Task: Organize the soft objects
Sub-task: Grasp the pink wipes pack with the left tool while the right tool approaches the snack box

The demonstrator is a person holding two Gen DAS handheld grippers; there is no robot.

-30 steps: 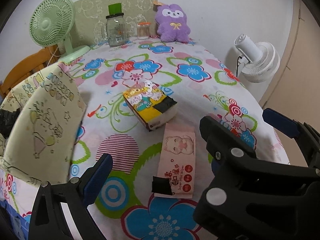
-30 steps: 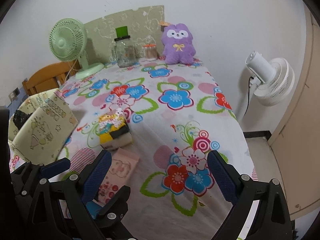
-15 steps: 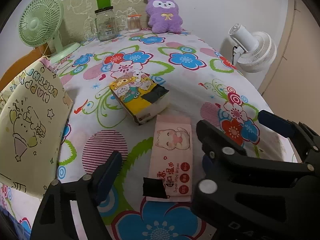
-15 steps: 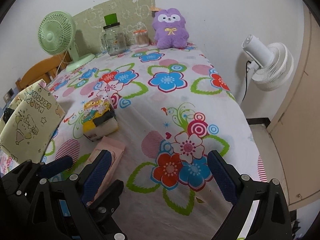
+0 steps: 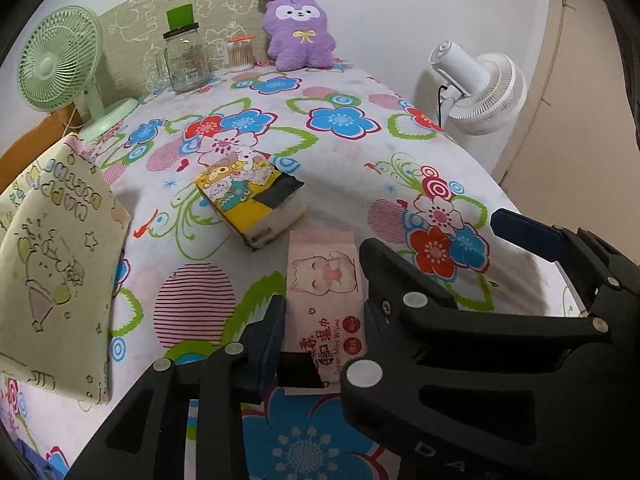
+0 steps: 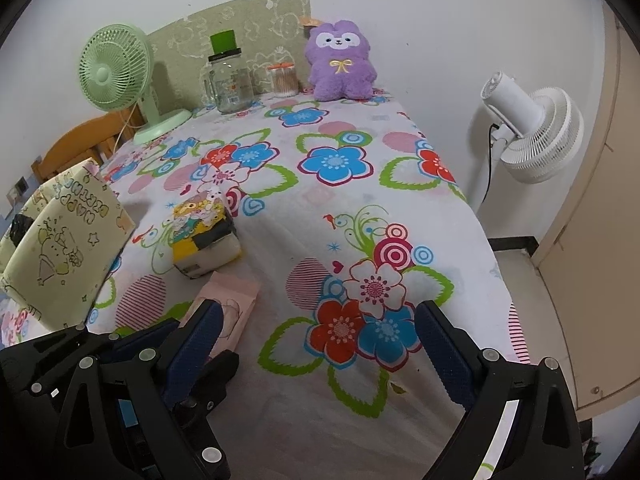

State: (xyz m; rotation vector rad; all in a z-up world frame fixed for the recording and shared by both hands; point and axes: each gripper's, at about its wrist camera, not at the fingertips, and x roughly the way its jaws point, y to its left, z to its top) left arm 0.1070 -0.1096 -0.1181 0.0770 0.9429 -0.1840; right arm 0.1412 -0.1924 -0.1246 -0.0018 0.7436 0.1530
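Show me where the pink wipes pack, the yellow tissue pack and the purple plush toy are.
pink wipes pack (image 5: 324, 280), left wrist view, on the printed cat face.
yellow tissue pack (image 5: 244, 196), left wrist view, on its cartoon-printed top.
purple plush toy (image 6: 340, 68), right wrist view, on the belly below the yellow bow.

Near end of pink wet-wipes pack (image 6: 231, 309) hidden behind left gripper (image 6: 168, 354). Cream cartoon-printed paper bag (image 5: 52, 280) cut off at picture's left edge.
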